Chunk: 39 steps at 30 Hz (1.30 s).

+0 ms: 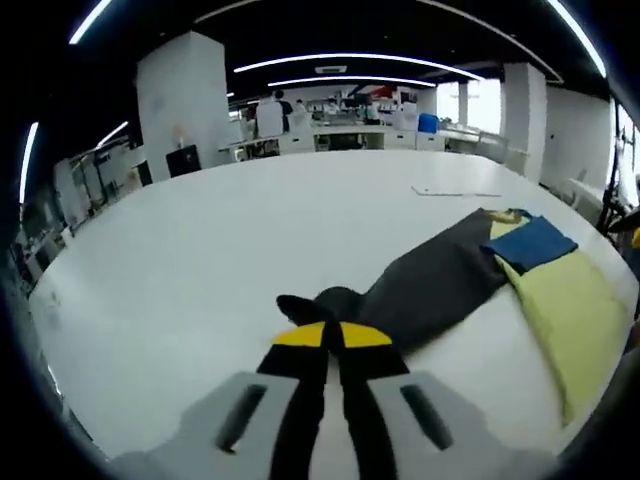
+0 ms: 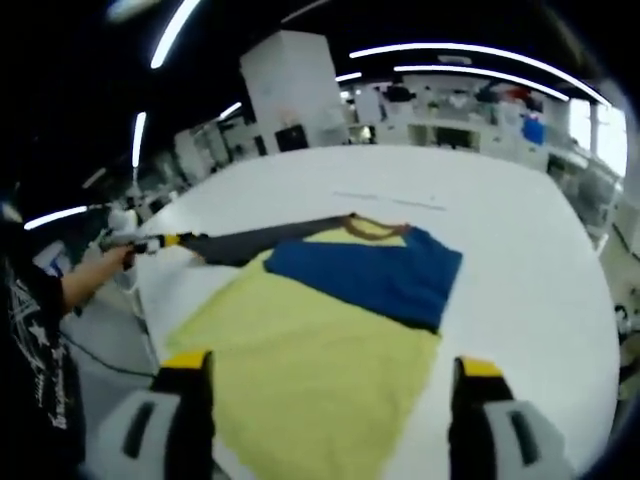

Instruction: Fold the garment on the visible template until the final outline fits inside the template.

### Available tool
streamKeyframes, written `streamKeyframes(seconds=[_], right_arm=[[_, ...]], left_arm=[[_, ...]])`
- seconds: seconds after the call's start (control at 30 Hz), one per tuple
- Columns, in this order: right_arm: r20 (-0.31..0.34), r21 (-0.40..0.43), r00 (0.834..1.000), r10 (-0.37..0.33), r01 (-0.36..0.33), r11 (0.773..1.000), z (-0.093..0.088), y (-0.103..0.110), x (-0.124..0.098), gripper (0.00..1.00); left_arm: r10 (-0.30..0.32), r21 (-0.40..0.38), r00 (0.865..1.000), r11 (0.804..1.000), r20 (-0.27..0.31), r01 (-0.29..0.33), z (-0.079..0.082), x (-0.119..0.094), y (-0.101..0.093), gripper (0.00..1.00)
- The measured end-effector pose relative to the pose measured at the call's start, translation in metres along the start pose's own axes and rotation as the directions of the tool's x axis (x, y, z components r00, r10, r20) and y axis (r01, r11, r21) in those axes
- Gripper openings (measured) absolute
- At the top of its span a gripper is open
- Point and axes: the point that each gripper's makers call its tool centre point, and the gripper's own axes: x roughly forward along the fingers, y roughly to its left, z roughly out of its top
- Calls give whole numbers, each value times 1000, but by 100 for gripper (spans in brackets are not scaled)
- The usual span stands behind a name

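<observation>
A garment lies on the white table (image 1: 200, 250): yellow body (image 1: 570, 310), blue chest panel (image 1: 532, 243) and a dark grey sleeve (image 1: 440, 285). My left gripper (image 1: 330, 335) is shut on the sleeve's cuff, with the sleeve drawn out straight away from the body. In the right gripper view the yellow body (image 2: 300, 370) and blue panel (image 2: 370, 270) lie just ahead of my right gripper (image 2: 333, 378). Its jaws stand wide open above the hem with nothing between them. The left gripper (image 2: 150, 243) shows at the far left, holding the sleeve (image 2: 260, 240) taut.
A thin outline mark (image 1: 455, 192) lies on the table beyond the garment, also visible as a faint line (image 2: 385, 200). A person's hand and dark-shirted body (image 2: 40, 340) stand at the table's left edge. Benches and people fill the room behind.
</observation>
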Motion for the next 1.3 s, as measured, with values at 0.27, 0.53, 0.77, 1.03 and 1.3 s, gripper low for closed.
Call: streamKeyframes(seconds=[0.27,0.53,0.77,1.03,1.3], right_arm=[[5,4,1000,-7,7,1000,1,-2,-5,97],[-1,15,1000,-18,18,1000,-5,-5,-7,99],[-11,19,1000,-20,20,1000,-10,-4,-9,99],[-13,15,999,-30,30,999,-11,-4,-16,99],[-28,10,999,-34,34,999,-20,-3,-20,99]], left_arm=[[81,-132,986,986,-146,-101,-51,5,11,3],[81,-208,973,970,-215,-127,-63,0,14,21],[100,-223,971,963,-216,-148,-58,11,29,24],[109,-280,958,942,-265,-185,-69,10,21,19],[116,-254,947,947,-300,-196,-69,9,16,9]])
